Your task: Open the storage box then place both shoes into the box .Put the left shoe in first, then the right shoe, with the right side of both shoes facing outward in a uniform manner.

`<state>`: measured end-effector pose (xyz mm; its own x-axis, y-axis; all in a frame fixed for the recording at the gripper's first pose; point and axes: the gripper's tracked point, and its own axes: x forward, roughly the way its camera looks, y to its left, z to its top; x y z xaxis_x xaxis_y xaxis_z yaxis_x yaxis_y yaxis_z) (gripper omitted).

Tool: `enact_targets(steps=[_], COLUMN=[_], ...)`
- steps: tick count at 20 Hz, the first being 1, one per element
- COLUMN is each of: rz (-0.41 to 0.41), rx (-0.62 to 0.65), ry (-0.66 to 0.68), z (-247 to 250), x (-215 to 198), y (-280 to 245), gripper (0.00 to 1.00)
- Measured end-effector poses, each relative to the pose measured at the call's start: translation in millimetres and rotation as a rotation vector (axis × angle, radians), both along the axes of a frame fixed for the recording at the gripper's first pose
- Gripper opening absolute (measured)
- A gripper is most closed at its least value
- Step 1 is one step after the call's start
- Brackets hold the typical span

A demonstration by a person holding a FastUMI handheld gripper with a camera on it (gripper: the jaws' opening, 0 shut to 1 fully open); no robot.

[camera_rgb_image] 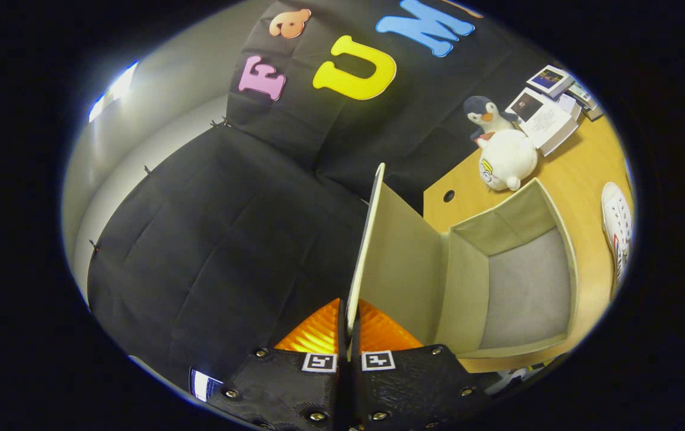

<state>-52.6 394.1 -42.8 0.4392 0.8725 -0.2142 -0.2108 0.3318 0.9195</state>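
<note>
**Lid of the storage box pinched and raised**

The wooden table (582,173) carries everything here, and the storage box (513,269) on it serves as the landmark. The box is a beige fabric one, open, its pale inner floor and walls bare. Its lid (399,263) stands lifted on edge at the box's side nearest the black booth wall, the inner face turned toward the box's hollow.

The gripper (347,326) is at the near edge of that lid: its two fingers are drawn close together with the lid's thin edge clamped between them, both pads pressing on it.

Beyond the box, against the booth wall, sits a white plush toy (507,160), and just behind it a penguin plush (481,114). Further along from the box, past the plush toys, lies a stack of books (549,114). On the far side of the box from the lid, apart from it, a white shoe (617,230) rests on the table; only part of it can be seen.
</note>
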Motion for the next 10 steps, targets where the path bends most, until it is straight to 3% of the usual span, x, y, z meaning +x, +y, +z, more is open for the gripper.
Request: enact_targets(steps=[3,5,6,7,8,10], rz=[0.032,0.052,0.060,0.066,0.072,0.075], rx=[-0.015,-0.023,-0.023,-0.025,-0.032,-0.065], ry=[-0.046,-0.083,-0.093,-0.104,-0.112,-0.132], z=[3,8,9,10,10,5], x=[-7,-12,-15,-15,-16,-14], y=[23,31,36,39,42,40], gripper=[0.07,0.17,0.39,0.48,0.69,0.96])
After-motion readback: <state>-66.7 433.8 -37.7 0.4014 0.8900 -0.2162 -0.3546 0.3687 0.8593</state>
